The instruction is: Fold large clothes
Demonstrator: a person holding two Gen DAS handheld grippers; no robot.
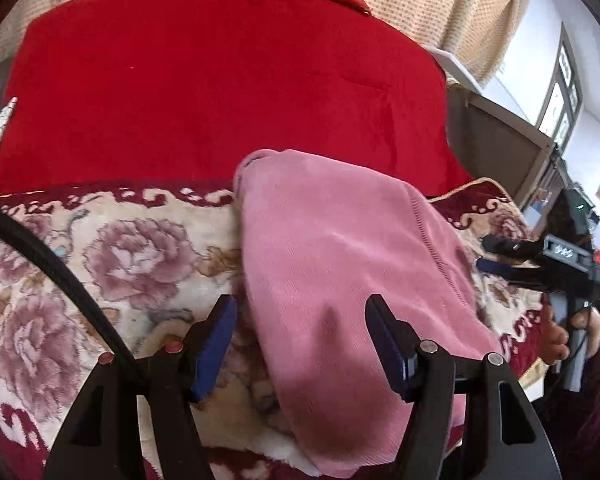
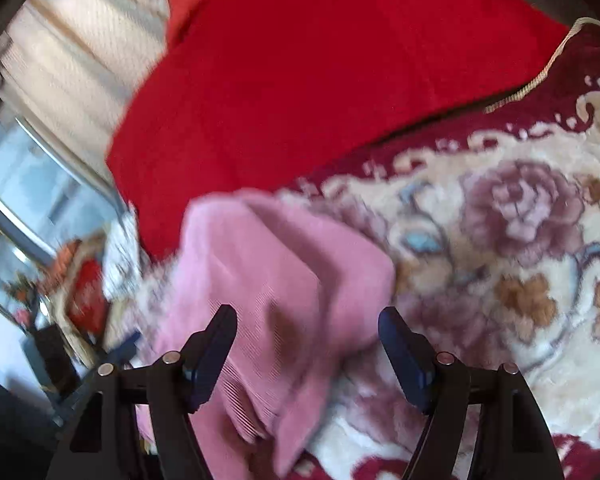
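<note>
Between the left hand-held gripper (image 1: 300, 340) fingers lies a pink garment (image 1: 340, 264) of soft, finely ribbed matt cloth. Under it a plush floral blanket (image 1: 100, 260) looks fuzzy. Beyond, a red quilt (image 1: 220, 92) is smooth matt fabric. The fingers (image 1: 392, 344) are matt black plastic with blue pads.

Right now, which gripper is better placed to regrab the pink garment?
Probably left. The left gripper is open right at the pink garment's near edge, sharply in view. The right gripper is open over it too, but its view is blurred.
</note>
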